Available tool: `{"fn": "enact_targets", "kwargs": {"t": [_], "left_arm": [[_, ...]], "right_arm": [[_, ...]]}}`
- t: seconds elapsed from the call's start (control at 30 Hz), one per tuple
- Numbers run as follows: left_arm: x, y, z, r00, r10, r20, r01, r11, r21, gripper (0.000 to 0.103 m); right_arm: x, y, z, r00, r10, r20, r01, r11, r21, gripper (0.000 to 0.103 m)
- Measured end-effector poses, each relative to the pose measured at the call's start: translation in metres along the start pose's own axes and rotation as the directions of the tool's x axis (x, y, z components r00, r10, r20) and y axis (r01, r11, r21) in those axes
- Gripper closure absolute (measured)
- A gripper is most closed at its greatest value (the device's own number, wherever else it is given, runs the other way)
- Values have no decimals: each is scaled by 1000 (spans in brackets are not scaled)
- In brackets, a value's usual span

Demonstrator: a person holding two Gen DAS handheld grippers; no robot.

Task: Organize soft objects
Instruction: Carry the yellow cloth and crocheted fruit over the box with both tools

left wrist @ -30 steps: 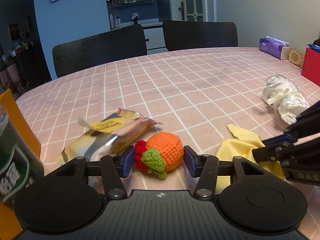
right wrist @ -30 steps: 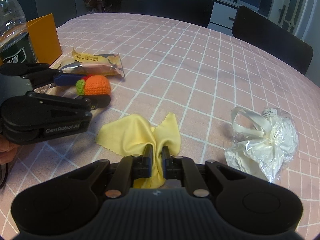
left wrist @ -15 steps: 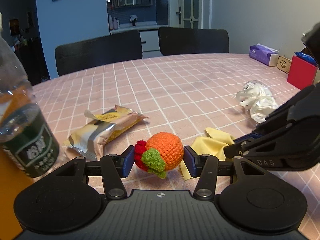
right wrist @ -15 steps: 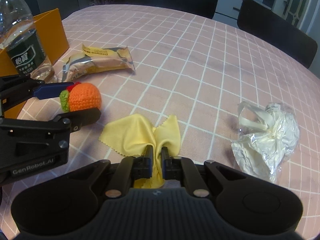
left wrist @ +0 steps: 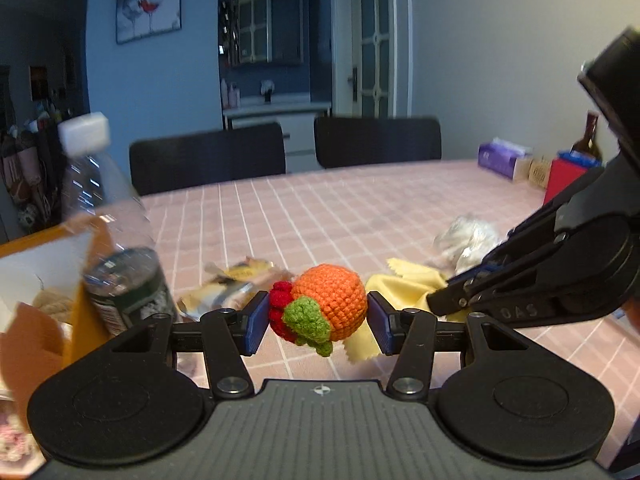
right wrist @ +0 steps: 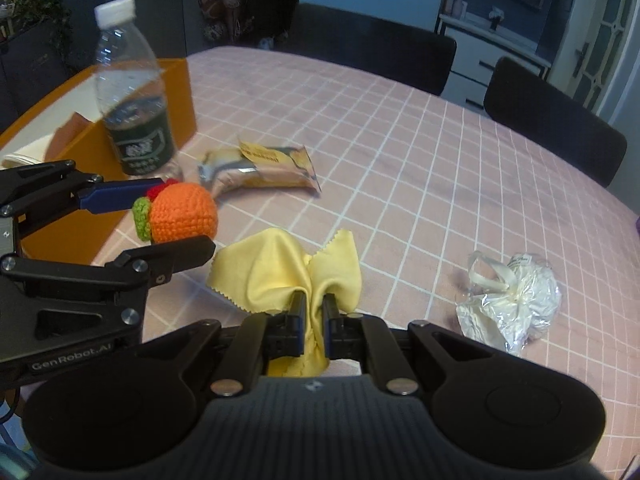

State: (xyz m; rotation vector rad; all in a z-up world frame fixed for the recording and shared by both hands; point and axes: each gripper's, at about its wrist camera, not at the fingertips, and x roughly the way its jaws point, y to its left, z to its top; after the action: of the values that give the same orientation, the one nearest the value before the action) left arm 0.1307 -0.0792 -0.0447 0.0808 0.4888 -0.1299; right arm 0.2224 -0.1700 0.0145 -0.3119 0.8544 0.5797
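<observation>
My left gripper (left wrist: 318, 322) is shut on an orange crocheted ball (left wrist: 334, 306) with green and red trim and holds it above the table; it also shows in the right wrist view (right wrist: 182, 218). My right gripper (right wrist: 314, 312) is shut on a yellow cloth (right wrist: 280, 268) and holds it lifted off the table, just right of the ball. The cloth (left wrist: 408, 282) and the right gripper (left wrist: 440, 304) show at the right of the left wrist view. An orange box (right wrist: 86, 142) stands at the left, beside the left gripper.
A water bottle (right wrist: 130, 96) stands in front of the orange box. A snack packet (right wrist: 260, 166) lies on the pink checked tablecloth (right wrist: 400, 160). A white plastic-wrapped bundle (right wrist: 516, 300) lies at the right. Tissue pack (left wrist: 500, 154) and red box (left wrist: 568, 178) sit far right. Two chairs stand behind.
Both grippers have risen from the table and moved left toward the orange box, each keeping its object. The bottle and box now sit closer.
</observation>
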Motion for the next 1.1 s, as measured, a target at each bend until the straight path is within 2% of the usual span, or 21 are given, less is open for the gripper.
{"fn": "enact_targets", "kwargs": {"t": [0.23,0.53,0.8,1.1], "left_arm": [[-56,19,6,993,-2,119,4,1000,-14,43],[-107,57,7,985,73,159,-76,997,13,43],[-125,102,13,987,121,104,-121,993,-6,43],[-127,140,14,985,170,32,-171,985,23,43]], "right_arm": [[-32,40,2,998,22,56,-18,998,-68,97],[-67,100,15,988,60,140,-31,978,-205,97],[-82,149,33,972,116,207,-50,954,-297,97],[-64,195,69,952,213,220,-119,920,-374,97]]}}
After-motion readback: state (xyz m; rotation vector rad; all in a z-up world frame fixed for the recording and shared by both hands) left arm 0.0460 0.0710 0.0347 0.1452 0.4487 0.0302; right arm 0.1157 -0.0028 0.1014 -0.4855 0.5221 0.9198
